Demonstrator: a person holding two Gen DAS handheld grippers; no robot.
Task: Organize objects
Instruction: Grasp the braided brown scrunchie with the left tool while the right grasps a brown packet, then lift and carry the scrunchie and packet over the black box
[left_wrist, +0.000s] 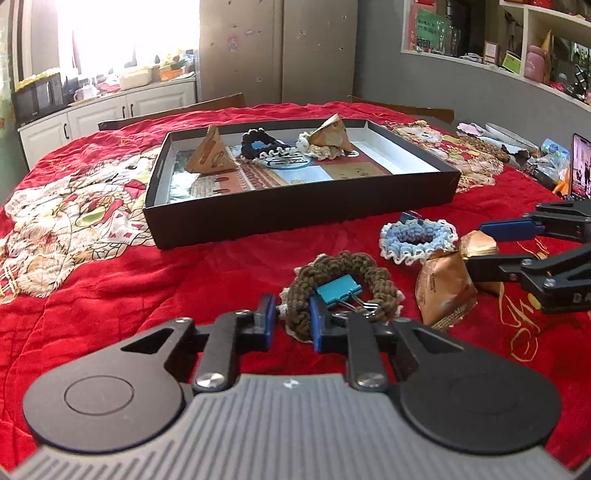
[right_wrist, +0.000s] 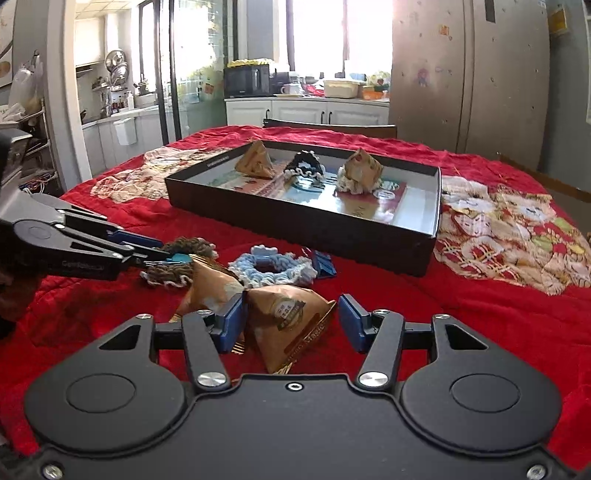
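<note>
A black tray (left_wrist: 295, 206) sits on the red cloth and holds two tan triangular packets, a black scrunchie and a cream scrunchie. My left gripper (left_wrist: 293, 320) is partly closed around the edge of a brown scrunchie (left_wrist: 343, 288) with a teal binder clip (left_wrist: 338, 290) on it. My right gripper (right_wrist: 291, 323) is open with its fingers on either side of a tan triangular packet (right_wrist: 288, 325). A second packet (right_wrist: 212, 286) lies beside it. A light blue scrunchie (right_wrist: 273, 269) and a blue binder clip (right_wrist: 323, 264) lie in front of the tray (right_wrist: 314, 229).
A phone (left_wrist: 581, 166) and wrappers lie at the table's right edge in the left wrist view. Chair backs (left_wrist: 170, 112) stand behind the table. The red cloth (right_wrist: 480, 314) has embroidered cat patches.
</note>
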